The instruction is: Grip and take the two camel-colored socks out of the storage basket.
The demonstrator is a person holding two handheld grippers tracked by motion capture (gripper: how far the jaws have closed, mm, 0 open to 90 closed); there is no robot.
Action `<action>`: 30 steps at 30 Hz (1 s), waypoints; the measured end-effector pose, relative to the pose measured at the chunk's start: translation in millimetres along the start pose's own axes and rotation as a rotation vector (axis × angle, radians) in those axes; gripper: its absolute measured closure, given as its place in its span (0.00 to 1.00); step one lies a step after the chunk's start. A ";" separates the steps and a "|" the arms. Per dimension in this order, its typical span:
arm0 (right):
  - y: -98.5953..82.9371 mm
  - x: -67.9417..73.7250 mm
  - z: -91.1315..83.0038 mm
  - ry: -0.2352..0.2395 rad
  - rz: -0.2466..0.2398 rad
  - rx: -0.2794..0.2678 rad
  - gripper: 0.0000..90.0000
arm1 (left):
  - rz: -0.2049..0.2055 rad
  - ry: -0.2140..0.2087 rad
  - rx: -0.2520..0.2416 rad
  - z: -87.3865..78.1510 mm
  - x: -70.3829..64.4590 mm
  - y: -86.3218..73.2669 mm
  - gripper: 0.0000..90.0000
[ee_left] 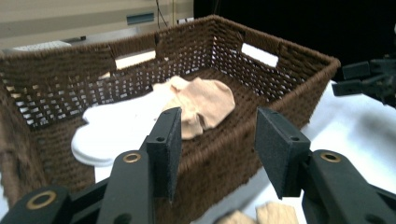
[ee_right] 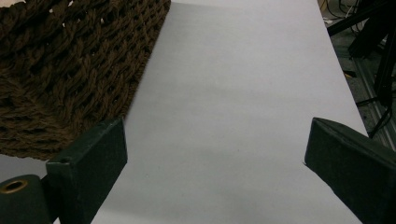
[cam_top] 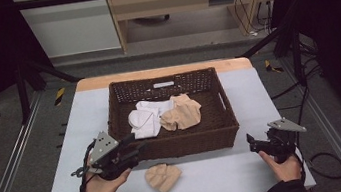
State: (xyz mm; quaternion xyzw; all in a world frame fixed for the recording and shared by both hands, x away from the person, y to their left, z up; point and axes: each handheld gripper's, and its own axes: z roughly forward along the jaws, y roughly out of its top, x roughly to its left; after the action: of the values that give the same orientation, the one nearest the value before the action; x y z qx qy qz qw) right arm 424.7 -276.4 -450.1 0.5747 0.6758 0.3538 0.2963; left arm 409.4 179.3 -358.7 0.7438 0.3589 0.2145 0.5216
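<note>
— How far along is the sock sorting, would you say?

— Most of it looks done. In the high view a white sock and a tan sock already lie in the brown wicker basket, side by side and touching, near the middle of its floor. One more tan sock lies on the pale table, just outside the basket's near wall, at about 6 o'clock from it.

— So that loose one is what is left?

— I judge so. It has yet to be picked up and dropped in with the others.

— Where are the grippers?

— The left gripper hovers at about 10 o'clock from the loose sock, close to the basket's near left corner. In the left gripper view its jaws stand apart with nothing between them, looking over the rim at the socks inside; the loose sock peeks in at the bottom edge. The right gripper waits near the basket's near right corner, at about 3 o'clock from the loose sock and well apart from it. The right gripper view shows its jaws spread wide over bare table, holding nothing.

— Which one should take the sock?

— The left is nearer, so probably that one, but that's a guess.
</note>
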 end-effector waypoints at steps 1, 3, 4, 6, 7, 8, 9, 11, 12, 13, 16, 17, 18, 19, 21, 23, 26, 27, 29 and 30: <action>0.0 -0.2 -0.1 -0.001 0.001 -0.001 0.07 | 0.002 0.002 -0.003 1.7 0.6 2.9 0.56; 0.1 -0.4 0.0 -0.002 0.001 -0.002 0.07 | 0.001 0.002 -0.008 3.7 1.3 5.8 0.56; 0.1 -0.4 0.0 -0.001 0.005 0.000 0.07 | 0.004 0.011 -0.017 7.2 2.7 12.0 0.55; 0.1 -0.5 0.0 -0.001 0.007 0.001 0.07 | 0.011 0.016 -0.026 10.8 3.7 18.2 0.55; 0.2 -0.5 0.0 -0.002 0.006 -0.001 0.07 | 0.012 0.021 -0.033 12.7 3.8 21.0 0.54; 0.3 -0.4 -0.1 -0.002 0.007 -0.002 0.07 | 0.017 0.022 -0.036 14.4 4.4 23.8 0.54; 0.4 -0.3 -0.1 -0.002 0.008 -0.002 0.06 | 0.012 0.022 -0.042 16.5 4.6 26.3 0.54; 0.4 -0.3 -0.1 -0.001 0.006 -0.003 0.06 | 0.008 0.023 -0.046 20.8 5.5 31.0 0.53; 0.5 -0.2 -0.1 -0.001 0.005 -0.004 0.06 | 0.010 0.022 -0.043 22.5 6.0 32.7 0.53; 0.5 -0.3 -0.1 -0.001 0.004 -0.005 0.06 | 0.005 0.023 -0.043 25.1 6.4 35.1 0.53; 0.8 -0.5 -0.1 -0.004 0.008 -0.007 0.06 | 0.004 0.033 -0.042 34.4 8.2 43.8 0.52; 0.8 -0.6 0.0 -0.004 0.008 -0.006 0.06 | 0.000 0.033 -0.041 37.6 8.6 46.4 0.52; 0.8 -0.6 0.0 -0.003 0.008 -0.006 0.06 | -0.003 0.038 -0.039 40.6 9.1 49.1 0.52; 0.8 -0.6 0.0 -0.003 0.010 -0.006 0.06 | -0.010 0.030 -0.039 43.8 9.3 51.0 0.52; 0.8 -0.9 0.3 -0.003 0.009 -0.008 0.06 | -0.010 0.032 -0.035 51.0 9.6 56.0 0.51; 1.0 -1.4 0.5 -0.003 0.008 -0.011 0.06 | -0.005 0.038 -0.026 59.4 9.7 60.6 0.51; 1.0 -2.1 0.6 -0.004 0.009 -0.010 0.06 | -0.009 0.045 -0.025 70.9 10.0 65.8 0.51; 1.0 -2.2 0.7 -0.003 0.009 -0.011 0.06 | -0.011 0.047 -0.025 74.4 10.2 67.8 0.51; 1.1 -2.2 0.7 -0.003 0.010 -0.009 0.06 | -0.015 0.050 -0.025 81.5 10.6 72.0 0.51; 1.3 -2.0 0.5 -0.004 0.011 -0.009 0.06 | -0.011 0.055 -0.024 84.9 10.7 73.9 0.50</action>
State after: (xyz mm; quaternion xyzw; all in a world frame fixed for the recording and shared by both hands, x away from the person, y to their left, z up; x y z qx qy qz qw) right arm 426.1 -278.1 -449.3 0.5776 0.6706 0.3572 0.2983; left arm 498.1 120.0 -321.5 0.7292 0.3748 0.2362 0.5216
